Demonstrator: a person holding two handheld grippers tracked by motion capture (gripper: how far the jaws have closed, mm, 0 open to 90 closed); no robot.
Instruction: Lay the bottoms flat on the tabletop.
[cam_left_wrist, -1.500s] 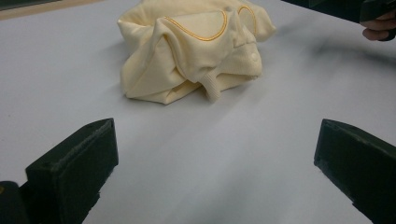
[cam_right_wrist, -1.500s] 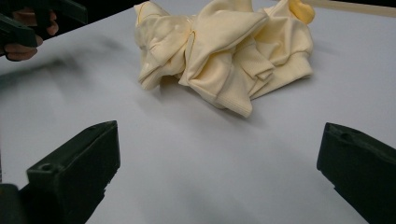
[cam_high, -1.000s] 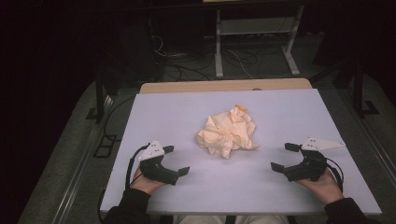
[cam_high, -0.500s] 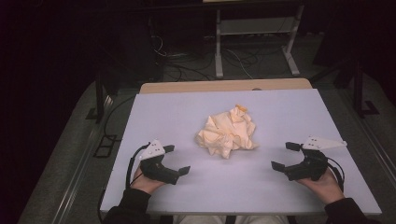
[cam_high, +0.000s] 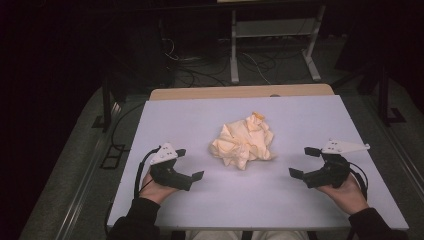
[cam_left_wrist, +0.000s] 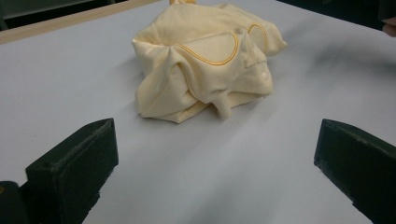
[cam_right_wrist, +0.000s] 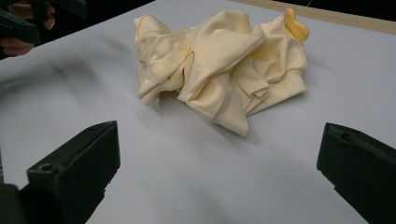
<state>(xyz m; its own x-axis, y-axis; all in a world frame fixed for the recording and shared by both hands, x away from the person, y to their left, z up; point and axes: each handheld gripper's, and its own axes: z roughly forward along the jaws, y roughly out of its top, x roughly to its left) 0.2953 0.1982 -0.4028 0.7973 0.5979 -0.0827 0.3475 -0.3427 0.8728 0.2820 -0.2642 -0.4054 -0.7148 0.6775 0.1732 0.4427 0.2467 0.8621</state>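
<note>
The white table (cam_high: 200, 120) is laid out broad and bare, and at its middle a crumpled pale-yellow garment (cam_high: 243, 143) is heaped in a loose ball, well apart from both tools. The left gripper (cam_high: 189, 163) is held low near the table's near-left edge, its jaws spread wide with nothing between them; the right gripper (cam_high: 305, 161) is mirrored at the near right, its jaws likewise parted and empty. The step in hand is judged to be the reach — the heap is to be approached from both sides at once. From the left gripper view, a ribbed cuff (cam_left_wrist: 222, 105) is seen poking out at the bundle's near edge, below orange-piped seams (cam_left_wrist: 219, 55), and that cuff is probably the cleanest thing to be pinched on that side. From the right gripper view, a pointed fold (cam_right_wrist: 232, 122) is offered nearest, with a small deeper-yellow tab (cam_right_wrist: 296, 24) sticking up at the far end. A single layer should be taken at each side rather than a thick wad, the jaws brought in low along the surface — then the cloth could be drawn apart and spread without being dragged as one lump.
</note>
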